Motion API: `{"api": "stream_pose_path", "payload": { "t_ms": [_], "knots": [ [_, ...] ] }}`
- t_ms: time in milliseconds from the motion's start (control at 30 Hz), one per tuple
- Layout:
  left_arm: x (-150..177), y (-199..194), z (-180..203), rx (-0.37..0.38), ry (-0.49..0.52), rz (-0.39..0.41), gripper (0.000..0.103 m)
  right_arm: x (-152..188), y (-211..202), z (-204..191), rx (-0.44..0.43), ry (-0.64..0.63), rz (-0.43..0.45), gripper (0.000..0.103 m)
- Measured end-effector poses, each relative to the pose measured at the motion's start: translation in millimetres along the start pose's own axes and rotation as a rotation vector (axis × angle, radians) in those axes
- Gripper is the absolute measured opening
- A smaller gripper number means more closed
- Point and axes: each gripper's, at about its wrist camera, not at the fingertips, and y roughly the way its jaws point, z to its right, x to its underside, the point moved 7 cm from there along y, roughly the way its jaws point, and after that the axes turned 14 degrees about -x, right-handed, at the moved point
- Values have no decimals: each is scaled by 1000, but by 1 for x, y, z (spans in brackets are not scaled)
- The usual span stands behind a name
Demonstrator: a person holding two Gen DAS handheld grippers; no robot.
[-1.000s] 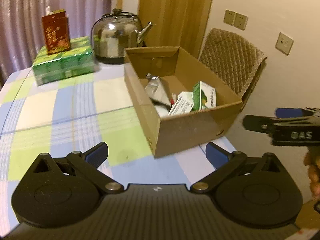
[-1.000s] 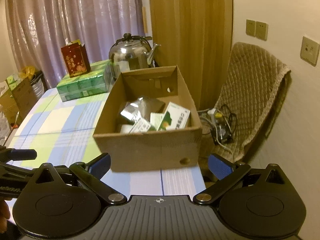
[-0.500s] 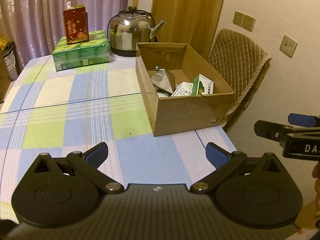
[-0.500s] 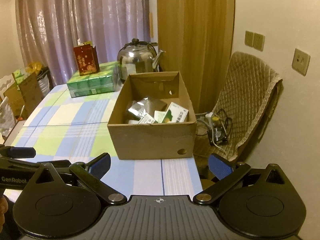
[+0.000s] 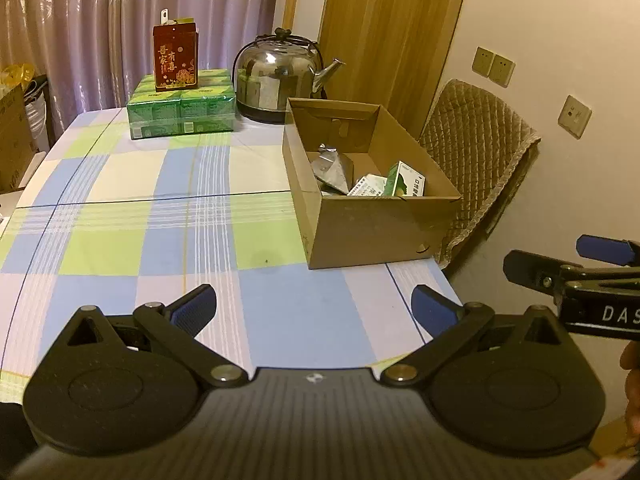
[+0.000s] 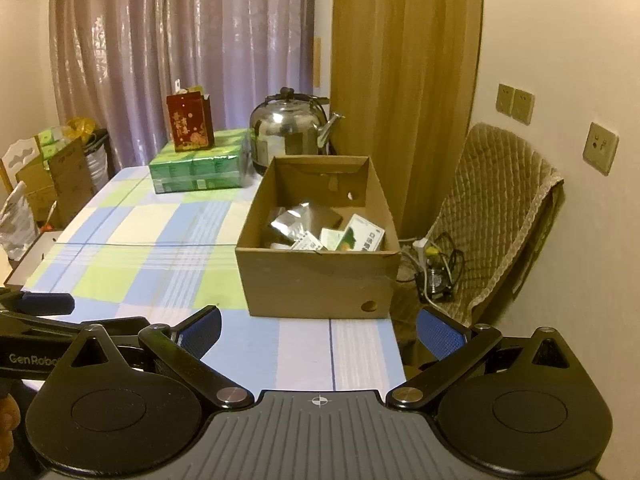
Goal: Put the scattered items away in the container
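Both tongs gape wide and hold nothing: the left gripper [image 5: 314, 306] hovers over the near edge of the table [image 5: 120, 216], the right gripper [image 6: 319, 326] just beside it, level with the table's near right corner. A checked cloth of blue, green and cream squares covers the table, and its near and middle stretches lie bare. At the far end a steel kettle [image 5: 280, 74] stands beside a wrapped green pack of cartons [image 5: 180, 114], with a red gift box [image 5: 175, 58] upright on top of the pack. Mauve curtains [image 6: 180, 40] hang behind, a wooden door [image 6: 404, 80] stands at the right, and a quilted chair [image 6: 492, 216] sits against the cream wall below the wall sockets [image 6: 600, 152], with a tangle of cables [image 6: 436, 264] on the floor by its legs. More cardboard boxes [image 6: 48, 184] sit on the floor off the table's left side. The cardboard box [image 5: 376, 232], open-topped, stands on the right side of the table, close to its right edge; inside lie a silver foil pouch [image 5: 332, 170] and white-and-green packets [image 5: 404, 184], one leaning on another against the near wall
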Motion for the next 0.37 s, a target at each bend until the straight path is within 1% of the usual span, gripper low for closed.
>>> {"api": "stream_pose_path", "payload": {
  "t_ms": [267, 367],
  "knots": [
    [0, -6, -2, 8, -11, 17, 102, 2, -4, -1, 13, -11, 5, 101],
    [1, -5, -4, -5, -7, 22, 102, 3, -3, 0, 16, -12, 4, 101]
  ]
}}
